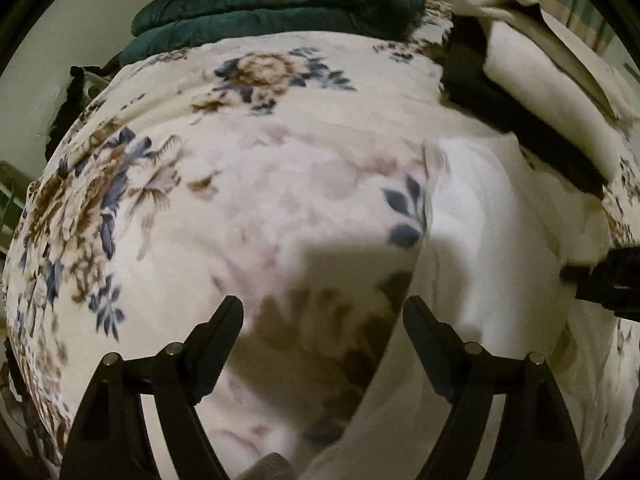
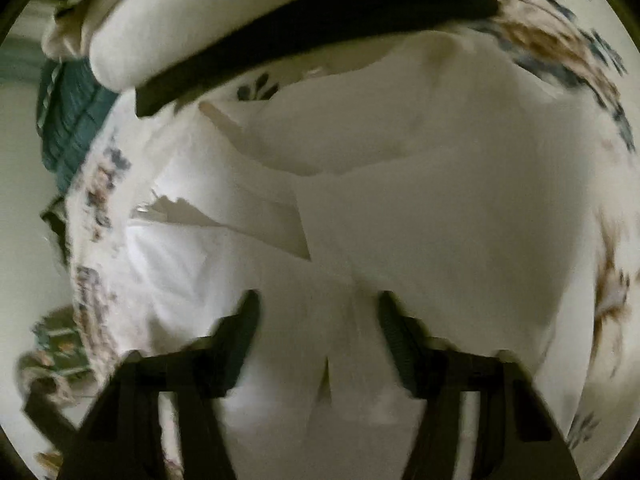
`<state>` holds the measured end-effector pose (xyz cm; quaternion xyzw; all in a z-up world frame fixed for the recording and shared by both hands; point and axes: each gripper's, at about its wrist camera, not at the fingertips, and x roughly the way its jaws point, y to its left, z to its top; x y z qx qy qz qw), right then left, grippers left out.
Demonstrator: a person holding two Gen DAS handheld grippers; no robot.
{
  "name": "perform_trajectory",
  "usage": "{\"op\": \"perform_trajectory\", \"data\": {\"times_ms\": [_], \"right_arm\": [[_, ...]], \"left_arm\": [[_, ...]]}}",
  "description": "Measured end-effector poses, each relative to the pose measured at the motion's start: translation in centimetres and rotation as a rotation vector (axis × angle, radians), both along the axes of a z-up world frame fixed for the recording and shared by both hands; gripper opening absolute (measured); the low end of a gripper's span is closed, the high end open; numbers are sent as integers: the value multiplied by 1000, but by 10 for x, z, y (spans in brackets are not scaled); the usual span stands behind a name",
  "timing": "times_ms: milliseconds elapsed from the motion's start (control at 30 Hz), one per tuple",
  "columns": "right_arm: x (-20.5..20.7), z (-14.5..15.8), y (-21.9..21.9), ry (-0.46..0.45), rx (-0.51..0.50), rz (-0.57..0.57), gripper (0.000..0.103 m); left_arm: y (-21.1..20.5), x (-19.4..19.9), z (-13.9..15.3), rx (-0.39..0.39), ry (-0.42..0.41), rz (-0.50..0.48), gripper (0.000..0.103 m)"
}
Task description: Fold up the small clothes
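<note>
- No container shows in either view; everything lies on a bed covered by a floral blanket [image 1: 160, 184], cream with blue and brown flowers.
- At the top of the left wrist view a dark green quilt [image 1: 280, 0] sits folded on the blanket, and at the upper right lies a stack of cream cloth [image 1: 548, 92] with a black garment [image 1: 500, 92] under it.
- The white garment [image 2: 420, 200] is spread over the blanket and fills the centre of the right wrist view. It is plain white, creased, with overlapping flaps and one folded edge running diagonally through the middle; the picture is blurred.
- In the left wrist view the same garment occupies the right half of the frame, beside the flowered pattern.
- The left gripper [image 1: 324, 308] has its fingers wide apart at the bottom of the frame, over the blanket at the garment's edge, holding nothing.
- The right gripper [image 2: 320, 304] has its fingers apart, straddling a raised ridge of white cloth; whether they touch it I cannot tell.
</note>
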<state>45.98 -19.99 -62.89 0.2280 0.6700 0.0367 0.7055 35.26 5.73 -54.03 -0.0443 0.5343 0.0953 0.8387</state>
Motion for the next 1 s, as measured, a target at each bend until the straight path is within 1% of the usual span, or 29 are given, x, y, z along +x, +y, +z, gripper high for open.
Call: {"op": "perform_trajectory", "data": {"times_ms": [33, 67, 100, 133, 167, 233, 267, 333, 433, 567, 600, 633, 700, 767, 900, 1000], "right_arm": [[1, 0, 4, 0, -41, 19, 10], [3, -1, 9, -10, -68, 31, 5], [5, 1, 13, -30, -90, 38, 3], [5, 9, 16, -66, -119, 41, 3], [4, 14, 17, -81, -138, 45, 3], [3, 27, 17, -118, -151, 31, 3], [7, 29, 22, -125, -157, 25, 3], [11, 37, 19, -140, -185, 9, 3], [11, 42, -4, -122, -205, -24, 3], [20, 26, -20, -39, -171, -49, 4], [21, 23, -22, -29, -161, -61, 13], [22, 21, -25, -7, -149, -60, 18], [17, 24, -32, -1, -117, -63, 46], [6, 35, -40, -2, -105, -67, 57], [-30, 57, -66, 24, -89, -66, 66], [-62, 73, -94, 36, -79, -53, 69]], "left_arm": [[1, 2, 1, 1, -6, 1, 81], [3, 4, 2, 0, -10, 1, 81], [3, 5, 2, -4, -11, 1, 81], [4, 7, 3, -13, -10, 2, 81], [5, 8, 3, -16, -10, 4, 81], [5, 11, 4, -22, -11, 3, 81], [6, 12, 4, -24, -11, 3, 81], [7, 15, 5, -33, -12, 6, 81], [7, 21, 3, -45, -7, 9, 81], [2, 29, 0, -51, 2, -1, 81], [1, 31, 1, -50, 0, -5, 81], [-1, 31, 3, -44, -7, -12, 81], [-4, 29, 8, -31, -17, -22, 81], [-8, 22, 17, -13, -20, -34, 81], [-20, -4, 35, 0, -14, -41, 81], [-40, -34, 48, 5, -1, -53, 81]]}}
